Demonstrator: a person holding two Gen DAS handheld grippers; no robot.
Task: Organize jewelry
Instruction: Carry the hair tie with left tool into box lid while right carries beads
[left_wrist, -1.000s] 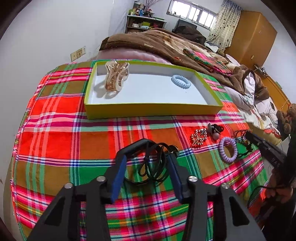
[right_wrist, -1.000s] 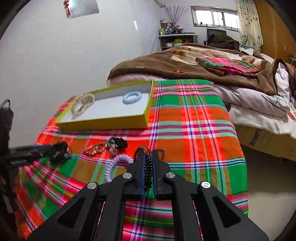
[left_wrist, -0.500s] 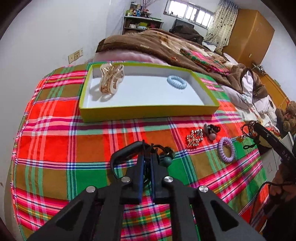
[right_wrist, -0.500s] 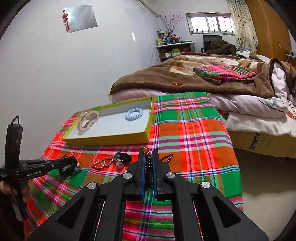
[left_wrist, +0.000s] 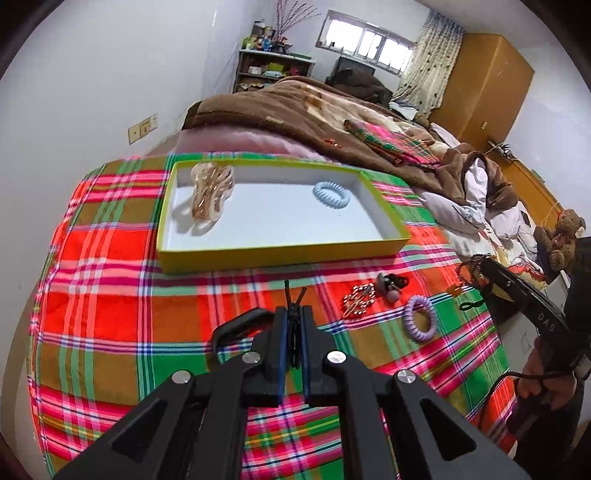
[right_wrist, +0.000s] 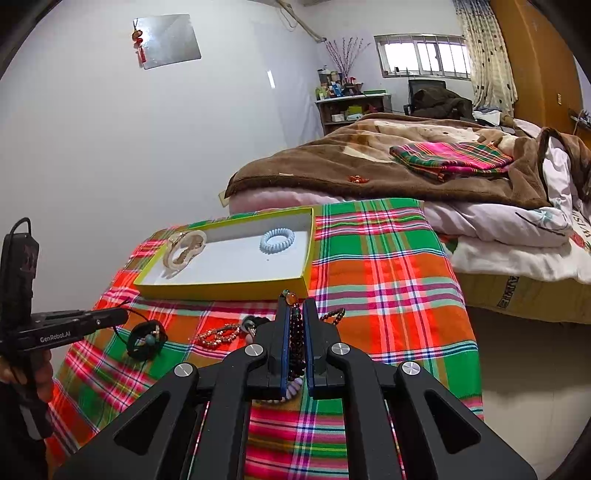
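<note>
left gripper (left_wrist: 293, 325) clenched on black cord bracelet (left_wrist: 293, 334), lifted off the plaid table (left_wrist: 110, 295); yellow tray (left_wrist: 280, 253) straight ahead, long axis crosswise, nearer this hand. right gripper (right_wrist: 295, 325) clamped on dark bead bracelet (right_wrist: 295, 341), tray ahead-left.

**Jewelry: some boxed, some loose, two pieces lifted**

Inside the yellow-green tray (left_wrist: 280, 254), white-floored: beige claw clip (left_wrist: 211, 192) at 10 o'clock, pale blue spiral hair tie (left_wrist: 331, 194) toward 2 o'clock. Loose on the plaid cloth below the tray, around 4 o'clock: gold beaded bracelet (left_wrist: 358, 301), dark hair tie with pearl (left_wrist: 390, 286), lilac spiral hair tie (left_wrist: 419, 323) lying flat. Pinched upright, clear of the cloth: black cord necklace (left_wrist: 293, 325) with green bead dangling. Likewise pinched: dark beaded bracelet (right_wrist: 295, 332), amber bead on top.
</note>
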